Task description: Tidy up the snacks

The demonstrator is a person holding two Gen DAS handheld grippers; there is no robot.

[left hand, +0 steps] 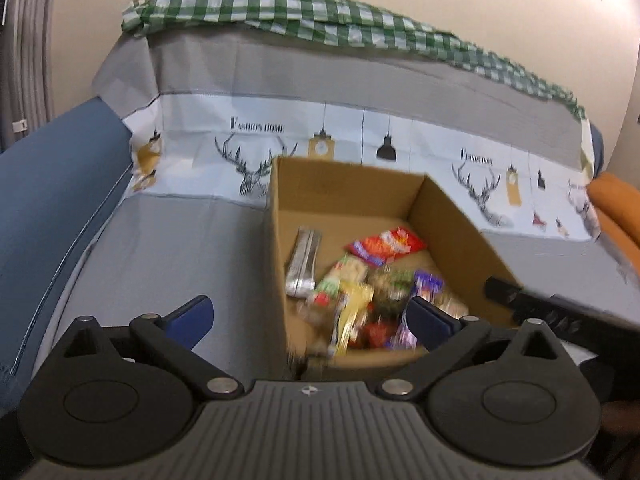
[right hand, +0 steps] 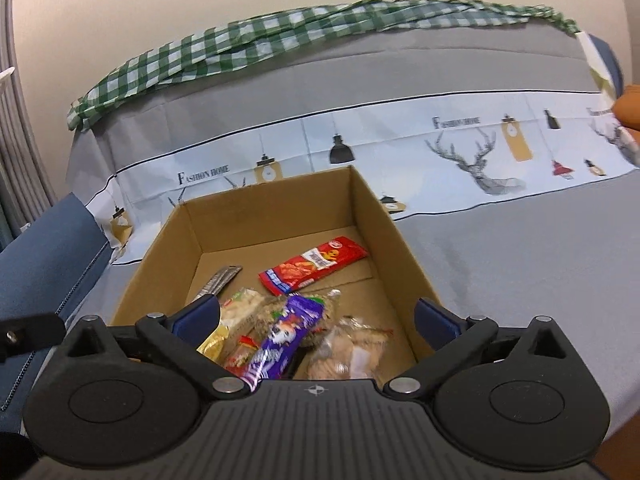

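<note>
Nearest in the right wrist view, the right gripper [right hand: 318, 316] fills the bottom of the frame with its jaws spread wide and nothing pinched; its blue pads hang over the near end of the box [right hand: 378, 216]. Just past them, low in the frame, lies a heap of snacks: a purple bar [right hand: 280, 340] at centre, a clear pack of biscuits [right hand: 348, 348] to its right, a gold wrapper [right hand: 214, 342] to its left. Farther in, the red packet [right hand: 314, 264] lies alone on the box floor, with a silver pack [right hand: 220, 278] against the left wall.

Likewise in the left wrist view, the left gripper [left hand: 310, 316] is spread, empty, straddling the box's near left wall; this frame is blurred. At right, the other gripper's black finger reaches over the box's right wall.

Behind the box, across the middle of both frames, runs the grey sofa cover [right hand: 520, 260] with its deer print, and a green checked cloth [right hand: 280, 36] lies along the top.
</note>
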